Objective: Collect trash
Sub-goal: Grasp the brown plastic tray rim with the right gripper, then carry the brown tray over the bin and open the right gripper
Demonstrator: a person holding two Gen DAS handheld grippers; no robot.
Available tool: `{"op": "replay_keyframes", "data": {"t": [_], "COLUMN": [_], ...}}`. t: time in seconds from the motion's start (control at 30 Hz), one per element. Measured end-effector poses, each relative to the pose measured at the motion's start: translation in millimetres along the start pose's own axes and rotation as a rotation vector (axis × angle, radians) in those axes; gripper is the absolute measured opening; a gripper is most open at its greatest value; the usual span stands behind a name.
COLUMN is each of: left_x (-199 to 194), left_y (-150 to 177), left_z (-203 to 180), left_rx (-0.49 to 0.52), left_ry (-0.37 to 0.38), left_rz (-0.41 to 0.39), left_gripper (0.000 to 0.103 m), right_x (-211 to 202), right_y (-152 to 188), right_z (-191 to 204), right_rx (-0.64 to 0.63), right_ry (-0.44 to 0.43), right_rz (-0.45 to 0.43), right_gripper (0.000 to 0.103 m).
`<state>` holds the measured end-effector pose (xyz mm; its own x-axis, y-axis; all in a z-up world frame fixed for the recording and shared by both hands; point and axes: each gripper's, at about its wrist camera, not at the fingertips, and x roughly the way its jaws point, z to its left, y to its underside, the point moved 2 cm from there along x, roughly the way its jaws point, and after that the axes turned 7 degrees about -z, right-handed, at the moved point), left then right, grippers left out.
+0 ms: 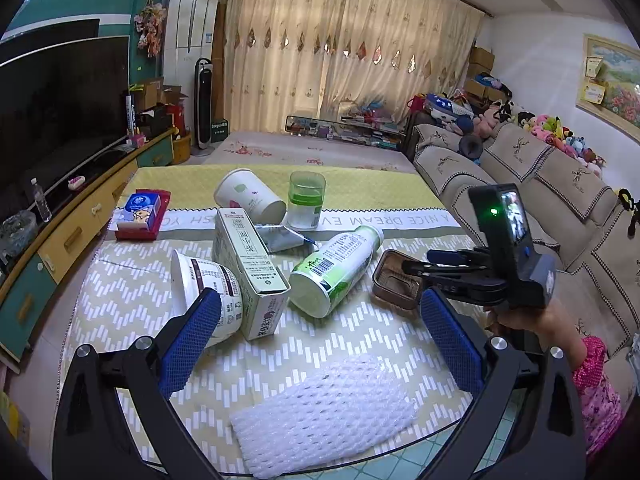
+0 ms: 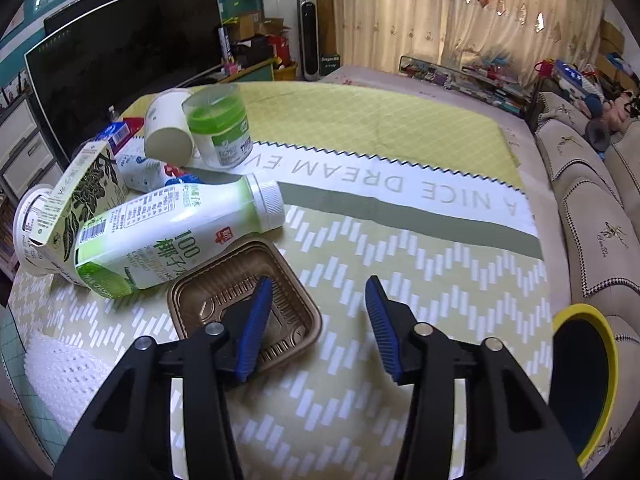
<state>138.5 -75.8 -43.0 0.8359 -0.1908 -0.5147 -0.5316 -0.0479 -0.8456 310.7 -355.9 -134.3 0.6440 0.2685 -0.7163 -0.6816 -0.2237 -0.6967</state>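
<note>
Trash lies on the patterned tablecloth (image 1: 360, 344): a tipped yogurt cup (image 1: 200, 284), a green-and-white carton (image 1: 248, 268), a coconut-water bottle (image 1: 332, 268) on its side, a brown plastic tray (image 1: 394, 282) and a white foam net (image 1: 324, 412). My left gripper (image 1: 320, 340) is open above the cloth between the net and the bottle, holding nothing. My right gripper (image 2: 318, 314) hangs over the brown tray (image 2: 208, 300). One blue finger (image 2: 256, 324) is inside the tray and the other is outside its right rim. The pads do not press on it.
A paper cup (image 1: 248, 196), a green-banded jar (image 1: 306, 200), a foil wrapper (image 1: 280, 236) and a red tissue pack (image 1: 140, 216) sit farther back. A yellow-rimmed bin (image 2: 584, 380) stands at the right beside the sofa (image 1: 560, 208). A TV cabinet (image 1: 72, 232) runs along the left.
</note>
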Motion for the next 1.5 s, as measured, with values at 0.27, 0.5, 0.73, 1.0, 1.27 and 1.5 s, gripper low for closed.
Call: {"op": "replay_keyframes", "data": {"t": [0.27, 0.5, 0.73, 1.0, 1.27, 1.5], "left_x": [6, 9, 11, 11, 16, 21], "left_y": [4, 7, 8, 7, 8, 8], "left_z": [-10, -13, -18, -30, -47, -66], "left_rx": [0.015, 0.011, 0.016, 0.031, 0.059, 0.095], "left_ry": [0.011, 0.022, 0.031, 0.049, 0.063, 0.081], "left_rz": [0.013, 0.026, 0.029, 0.036, 0.051, 0.067], "left_gripper": [0.098, 0.098, 0.098, 0.098, 0.098, 0.098], "right_x": [13, -11, -42, -87, -119, -118], "right_y": [2, 9, 26, 60, 101, 125], "right_z": [3, -4, -22, -86, -179, -220], "right_rx": [0.006, 0.045, 0.111, 0.253, 0.452, 0.531], "right_ry": [-0.02, -0.038, -0.019, 0.092, 0.273, 0.365], "right_rz": [0.022, -0.02, -0.063, -0.113, -0.139, -0.117], "right_gripper": [0.013, 0.006, 0.006, 0.006, 0.006, 0.007]}}
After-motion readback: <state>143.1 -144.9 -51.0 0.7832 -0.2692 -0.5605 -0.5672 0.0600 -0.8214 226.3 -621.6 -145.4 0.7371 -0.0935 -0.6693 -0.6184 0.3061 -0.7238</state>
